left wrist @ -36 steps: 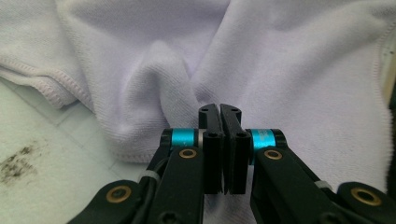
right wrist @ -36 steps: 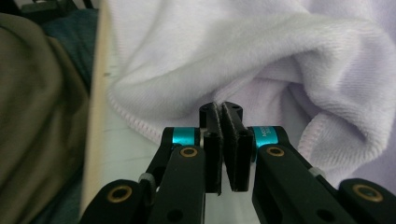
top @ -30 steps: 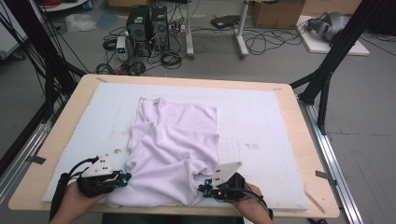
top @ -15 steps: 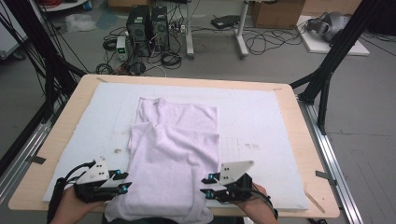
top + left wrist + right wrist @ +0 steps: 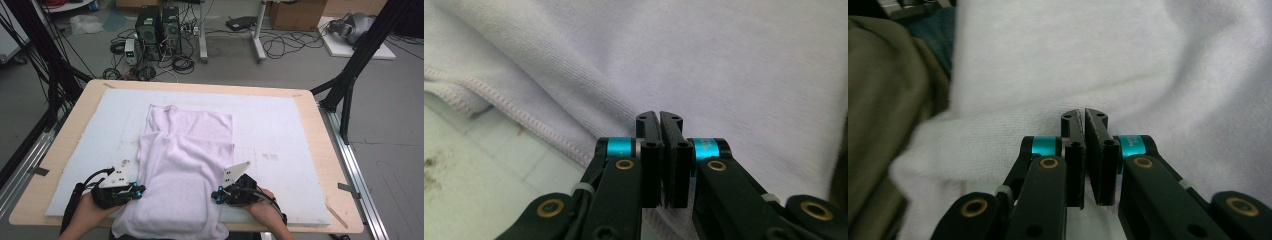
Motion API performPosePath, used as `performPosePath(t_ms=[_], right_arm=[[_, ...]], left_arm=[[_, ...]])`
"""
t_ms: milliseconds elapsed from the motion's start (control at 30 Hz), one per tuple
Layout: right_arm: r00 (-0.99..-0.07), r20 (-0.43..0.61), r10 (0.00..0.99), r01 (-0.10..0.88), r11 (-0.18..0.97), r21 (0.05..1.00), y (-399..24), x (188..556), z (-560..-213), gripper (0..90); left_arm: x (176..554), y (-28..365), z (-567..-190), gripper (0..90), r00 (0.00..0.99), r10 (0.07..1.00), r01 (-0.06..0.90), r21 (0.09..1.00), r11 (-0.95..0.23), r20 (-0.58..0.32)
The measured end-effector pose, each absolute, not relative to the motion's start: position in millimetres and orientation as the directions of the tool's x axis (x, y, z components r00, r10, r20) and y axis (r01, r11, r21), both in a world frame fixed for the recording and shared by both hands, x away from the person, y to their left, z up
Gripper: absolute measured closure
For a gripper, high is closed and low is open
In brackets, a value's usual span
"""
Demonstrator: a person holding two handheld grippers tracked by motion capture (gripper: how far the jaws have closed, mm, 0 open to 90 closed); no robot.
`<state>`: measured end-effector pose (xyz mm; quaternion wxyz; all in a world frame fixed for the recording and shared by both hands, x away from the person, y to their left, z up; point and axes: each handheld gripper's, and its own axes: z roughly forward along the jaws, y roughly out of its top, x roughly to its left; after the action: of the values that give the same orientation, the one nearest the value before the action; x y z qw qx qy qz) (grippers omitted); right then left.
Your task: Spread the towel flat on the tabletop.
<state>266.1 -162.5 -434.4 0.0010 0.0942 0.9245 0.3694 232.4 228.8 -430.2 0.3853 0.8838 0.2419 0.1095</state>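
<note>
A pale lilac towel [image 5: 185, 165] lies lengthwise on the white mat, its near end hanging over the table's front edge. My left gripper [image 5: 137, 192] sits at the towel's left edge near the front. My right gripper [image 5: 216, 196] sits at its right edge. Both have just closed. In the left gripper view the gripper [image 5: 659, 116] has its pads pressed together over the towel [image 5: 724, 65] beside its stitched hem. In the right gripper view the gripper [image 5: 1084, 114] is likewise shut above the towel [image 5: 1123, 60]. I see no cloth between either pair of pads.
The white foam mat [image 5: 280, 125] covers most of the wooden table [image 5: 65, 145]. Black frame legs stand at both sides. Computers and cables lie on the floor beyond the far edge. Olive clothing [image 5: 883, 100] shows at the left of the right gripper view.
The towel's bunched near end has been drawn toward the person and flattened, and now hangs over the front edge. The right gripper has shifted outward to the towel's right edge.
</note>
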Motion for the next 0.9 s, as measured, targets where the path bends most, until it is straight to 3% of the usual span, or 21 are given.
performPosePath(t_ms=[200, 367, 533, 700, 767, 833, 900], right_arm=[[-0.987, 0.077, 0.14, 0.153, 0.677, 0.72, -181.2, 232.7, -418.1, 87.3], [-0.992, 0.042, 0.122, 0.113, 0.66, 0.742, -187.0, 212.7, -397.0, 75.9], [-0.975, -0.004, 0.222, 0.149, 0.666, 0.731, -189.5, 238.8, -397.3, 66.3], [-0.95, 0.029, 0.312, 0.236, 0.654, 0.718, -189.9, 277.0, -422.9, 59.8], [-0.943, 0.044, 0.329, 0.265, 0.665, 0.699, -189.6, 284.8, -430.6, 61.3], [-0.944, 0.046, 0.326, 0.271, 0.69, 0.671, -187.2, 288.1, -438.1, 67.1], [-0.947, 0.03, 0.319, 0.255, 0.693, 0.674, -187.0, 286.1, -437.5, 78.3]], left_arm=[[195.8, 242.3, -411.8, 86.4, 0.87, 0.493, 0.306, 0.772, -0.557, 0.011], [195.6, 243.5, -405.3, 69.6, 0.865, 0.5, 0.283, 0.788, -0.547, 0.037], [224.3, 236.5, -415.8, 68.1, 0.845, 0.532, 0.3, 0.777, -0.554, 0.052], [258.6, 225.7, -432.4, 65.0, 0.84, 0.542, 0.349, 0.739, -0.577, 0.025], [265.2, 222.8, -439.6, 66.7, 0.845, 0.534, 0.366, 0.723, -0.585, 0.004], [266.0, 224.2, -440.0, 75.0, 0.851, 0.526, 0.36, 0.731, -0.579, -0.002], [263.5, 224.6, -439.2, 83.6, 0.851, 0.524, 0.361, 0.73, -0.581, -0.003]])
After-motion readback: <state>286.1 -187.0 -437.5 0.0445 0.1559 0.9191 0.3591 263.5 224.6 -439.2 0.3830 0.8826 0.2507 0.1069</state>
